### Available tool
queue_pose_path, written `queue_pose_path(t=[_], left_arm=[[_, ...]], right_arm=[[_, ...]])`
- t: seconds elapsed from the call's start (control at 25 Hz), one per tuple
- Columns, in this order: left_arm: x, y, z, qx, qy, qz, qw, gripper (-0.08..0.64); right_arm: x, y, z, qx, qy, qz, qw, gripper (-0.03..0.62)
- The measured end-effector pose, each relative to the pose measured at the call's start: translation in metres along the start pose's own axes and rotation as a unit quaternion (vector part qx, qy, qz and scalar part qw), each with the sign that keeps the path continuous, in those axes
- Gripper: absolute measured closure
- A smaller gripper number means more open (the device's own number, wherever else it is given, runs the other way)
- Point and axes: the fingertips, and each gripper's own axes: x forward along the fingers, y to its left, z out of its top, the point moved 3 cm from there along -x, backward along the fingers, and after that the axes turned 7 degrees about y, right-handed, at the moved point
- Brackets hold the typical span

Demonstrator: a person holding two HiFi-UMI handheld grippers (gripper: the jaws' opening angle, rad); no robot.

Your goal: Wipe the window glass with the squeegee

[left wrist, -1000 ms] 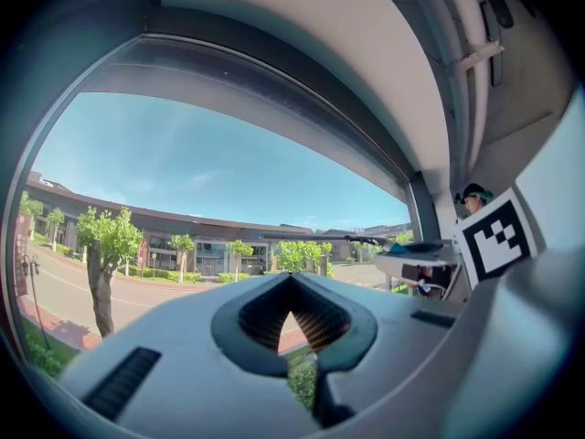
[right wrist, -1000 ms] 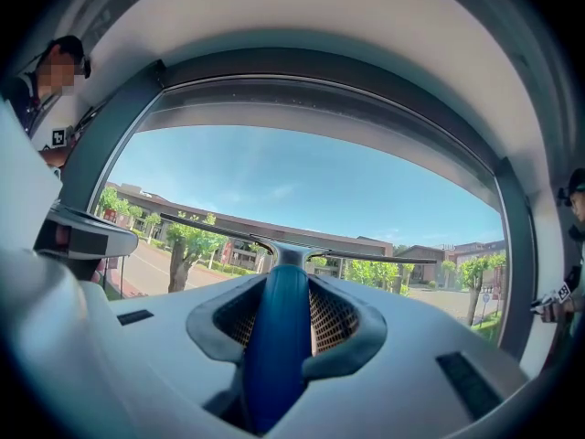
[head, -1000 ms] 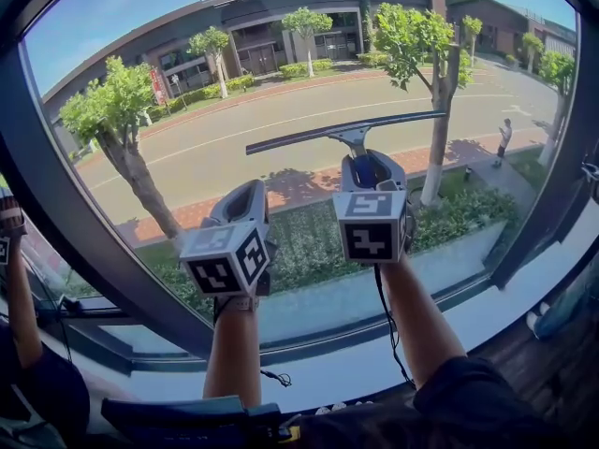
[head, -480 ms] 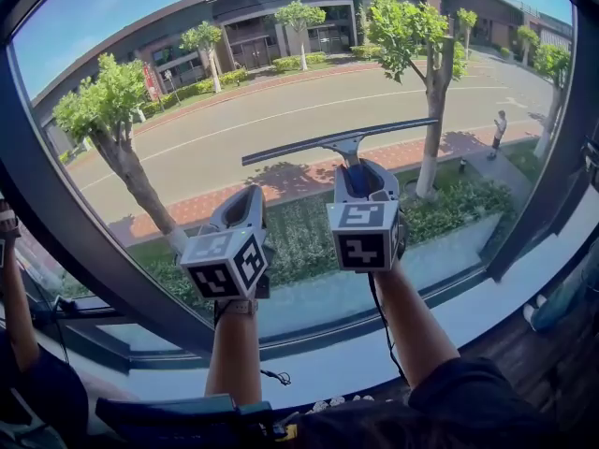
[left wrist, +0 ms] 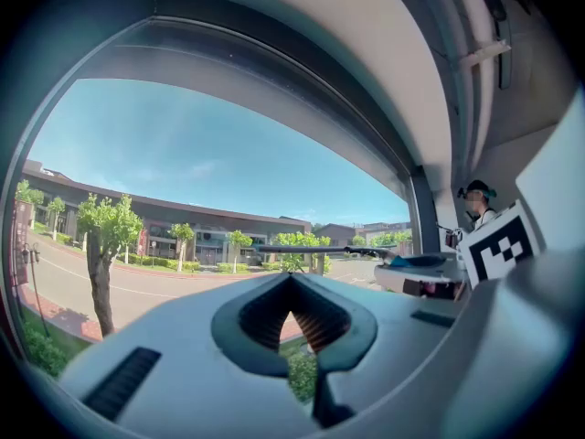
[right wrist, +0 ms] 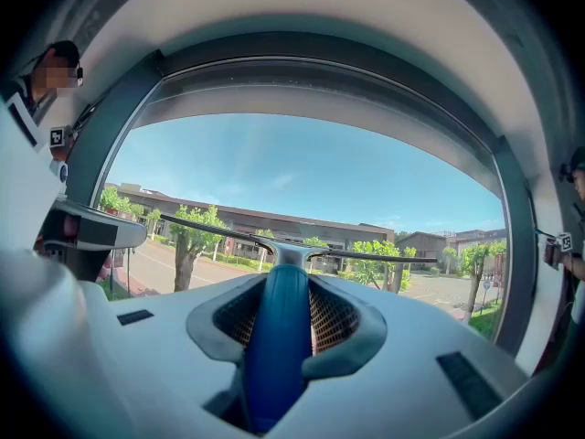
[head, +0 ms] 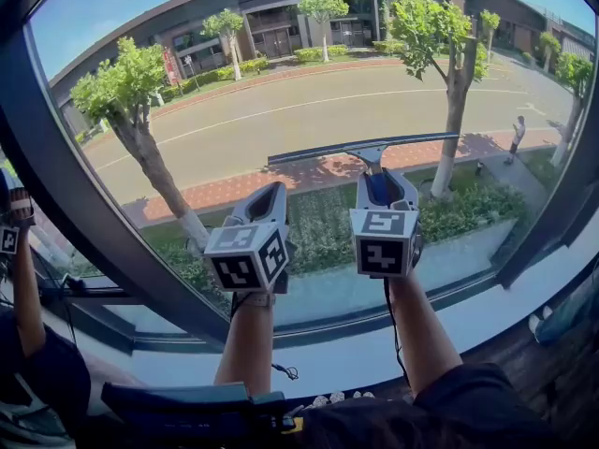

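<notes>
The squeegee (head: 372, 153) has a long dark blade lying level against the window glass (head: 281, 82), and a blue handle. My right gripper (head: 381, 183) is shut on that blue handle (right wrist: 277, 337), the blade (right wrist: 292, 243) spreading both ways just past the jaws. My left gripper (head: 266, 204) hovers beside it at the left, lower, shut with nothing between its jaws. In the left gripper view the closed tips (left wrist: 291, 280) point at the glass, and the squeegee blade (left wrist: 320, 249) shows to the right. Street, trees and buildings lie beyond the pane.
A thick dark window frame (head: 56, 204) curves round the glass. A pale sill (head: 328, 363) runs below. Another person (head: 19, 288) stands at the left holding a marked gripper; a person (left wrist: 475, 204) also shows at the right edge of the left gripper view.
The right gripper has drawn the squeegee blade a little down the glass, from over the road to the brick pavement's edge. The left gripper stayed beside it, shut.
</notes>
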Motion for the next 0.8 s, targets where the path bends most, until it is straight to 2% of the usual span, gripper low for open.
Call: queue_pose_path(t=[0.4, 0.8], left_arm=[[0.007, -0.004, -0.025, 0.001, 0.015, 0.002, 0.9999, 0.558], [0.007, -0.002, -0.047, -0.025, 0.030, 0.014, 0.9991, 0.558]], right_arm=[[0.005, 0.000, -0.031, -0.014, 0.019, 0.001, 1.000, 0.468], [0.008, 0.002, -0.044, -0.013, 0.028, 0.009, 0.999, 0.468]])
